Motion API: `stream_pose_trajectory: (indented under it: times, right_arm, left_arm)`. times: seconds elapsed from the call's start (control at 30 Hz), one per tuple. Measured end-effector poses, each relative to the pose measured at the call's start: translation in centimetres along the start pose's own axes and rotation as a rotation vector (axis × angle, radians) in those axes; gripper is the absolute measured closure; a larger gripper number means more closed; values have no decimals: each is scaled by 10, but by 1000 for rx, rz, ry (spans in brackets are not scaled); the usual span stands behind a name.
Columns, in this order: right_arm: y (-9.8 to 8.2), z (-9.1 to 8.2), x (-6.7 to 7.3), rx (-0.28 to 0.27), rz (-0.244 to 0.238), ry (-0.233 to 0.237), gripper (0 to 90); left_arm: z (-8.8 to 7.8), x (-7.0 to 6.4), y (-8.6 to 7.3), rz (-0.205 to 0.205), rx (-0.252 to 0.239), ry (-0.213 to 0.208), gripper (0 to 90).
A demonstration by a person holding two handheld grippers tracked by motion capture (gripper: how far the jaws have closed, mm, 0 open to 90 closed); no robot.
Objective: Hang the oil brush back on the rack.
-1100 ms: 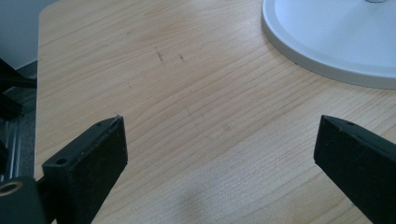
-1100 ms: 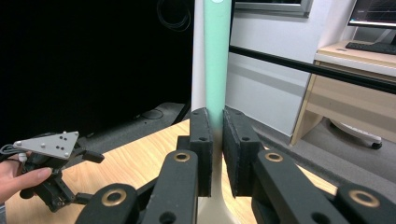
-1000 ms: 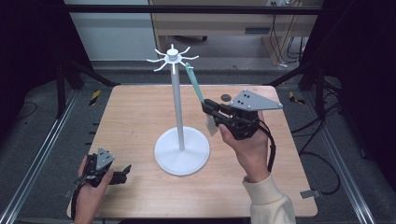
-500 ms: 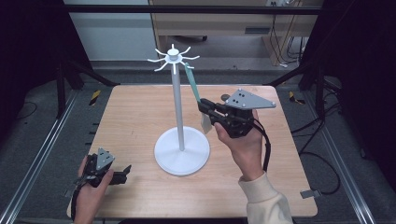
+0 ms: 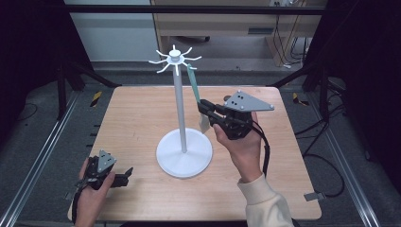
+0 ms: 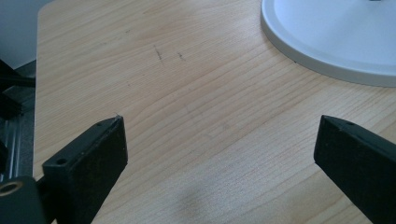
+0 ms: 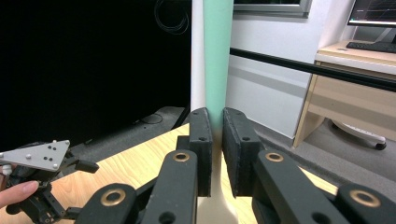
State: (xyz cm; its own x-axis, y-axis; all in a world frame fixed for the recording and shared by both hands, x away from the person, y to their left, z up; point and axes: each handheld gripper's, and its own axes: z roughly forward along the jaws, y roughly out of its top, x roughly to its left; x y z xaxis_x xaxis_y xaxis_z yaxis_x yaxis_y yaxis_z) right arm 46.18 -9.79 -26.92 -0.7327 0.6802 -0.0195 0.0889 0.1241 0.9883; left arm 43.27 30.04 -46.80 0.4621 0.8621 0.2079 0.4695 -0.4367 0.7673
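Right gripper (image 5: 204,107) clamped on a green-handled utensil (image 5: 193,85), jaws nearly shut with only the thin handle between the pads, as seen in the right gripper view where the green handle (image 7: 217,60) rises straight up from between the two black jaws; pale lower end of the utensil (image 5: 204,124) hanging below the grip, looks like a spatula blade but too small to be sure; top of the handle up at the hook crown (image 5: 175,59) of the white utensil stand (image 5: 178,104), at about 1 o'clock from the pole, whether already off its hook cannot be told; compared with a second ago, right hand (image 5: 239,144) shifted slightly toward 9 o'clock and nearer the pole, handle now standing steeper, grip width unchanged; suggests a small adjustment of the hang angle rather than a release or a lift, so the hanging or unhooking step judged still in hand; next likely a careful move along the hook, with a risk of nudging the stand; round base (image 5: 184,153) sitting mid-table, its rim visible at 1 o'clock in the left gripper view (image 6: 327,42); left gripper (image 5: 124,174) resting at the 7 o'clock corner of the wooden table (image 5: 132,123), unmoved, jaws wide apart over bare wood, holding nothing
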Motion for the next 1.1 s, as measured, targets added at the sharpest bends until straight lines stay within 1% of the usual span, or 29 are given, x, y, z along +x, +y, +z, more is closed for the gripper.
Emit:
stream_pose_trajectory:
  times: [0.3, 0.6, 0.8, 0.87, 0.9, 0.93, 0.97, 1.0, 1.03, 1.07, 1.1]
  right_arm:
    - [-1, 4, 0, -1, 2, 0, 822]
    - [-1, 7, -1, 4, 2, 12, 819]
    - [-1, 4, -2, 9, 0, 10, 785]
    - [-1, 2, -3, 17, -6, -3, 753]
    - [-1, 0, -4, 22, -8, -19, 727]
    - [-1, 0, -4, 22, -8, -19, 727]
    - [0, -2, -5, 25, -9, -38, 694]
    - [0, -6, -9, 45, -7, -72, 608]
    - [0, -6, -9, 45, -7, -72, 608]
    - [0, -8, -11, 67, -7, -93, 567]
    - [-1, -10, -16, 112, -7, -145, 474]
  left_arm:
    - [0, 0, 0, -1, 1, 0, 24]
    - [0, 0, 0, -1, 1, 1, 24]
    - [0, 0, 0, 0, 0, 0, 24]
    - [0, 0, 0, 0, -1, 0, 24]
    - [0, 0, 0, -1, 0, 0, 24]
    - [0, 0, 0, -1, 0, 0, 24]
    - [0, 0, 0, -2, 0, 0, 24]
    - [0, 0, 0, -3, 0, 0, 24]
    - [0, 0, 0, -2, -1, 0, 24]
    - [1, 0, 0, 0, 0, -1, 24]
    - [1, 0, 0, 2, 1, -2, 24]
